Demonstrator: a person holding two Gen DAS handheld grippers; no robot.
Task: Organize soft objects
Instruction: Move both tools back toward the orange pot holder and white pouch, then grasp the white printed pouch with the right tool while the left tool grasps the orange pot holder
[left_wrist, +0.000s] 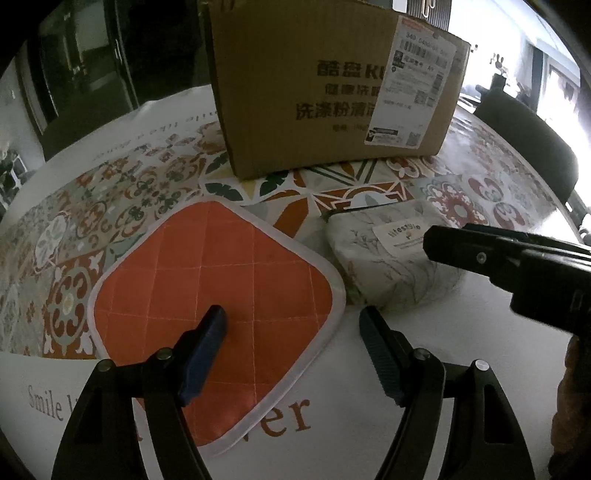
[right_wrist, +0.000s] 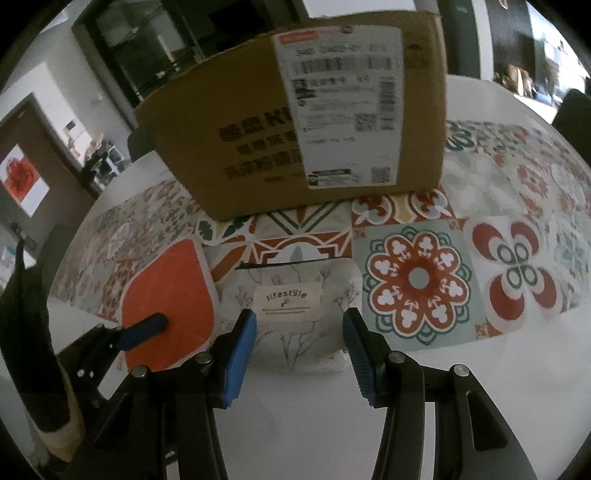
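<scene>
An orange quilted pot holder (left_wrist: 218, 295) with white trim lies flat on the table; it also shows in the right wrist view (right_wrist: 170, 295). My left gripper (left_wrist: 291, 321) is open just above its near right corner, one finger over the pad. A white floral pouch (left_wrist: 391, 258) labelled "lifestyle" lies to its right. In the right wrist view the pouch (right_wrist: 295, 314) sits between the fingers of my open right gripper (right_wrist: 299, 325). My right gripper's body (left_wrist: 517, 266) reaches in from the right in the left view.
A brown cardboard box (left_wrist: 332, 85) with a shipping label stands behind both items, also in the right wrist view (right_wrist: 314, 122). A patterned tile tablecloth (right_wrist: 417, 277) covers the round white table. A dark chair (left_wrist: 532, 136) stands at the far right.
</scene>
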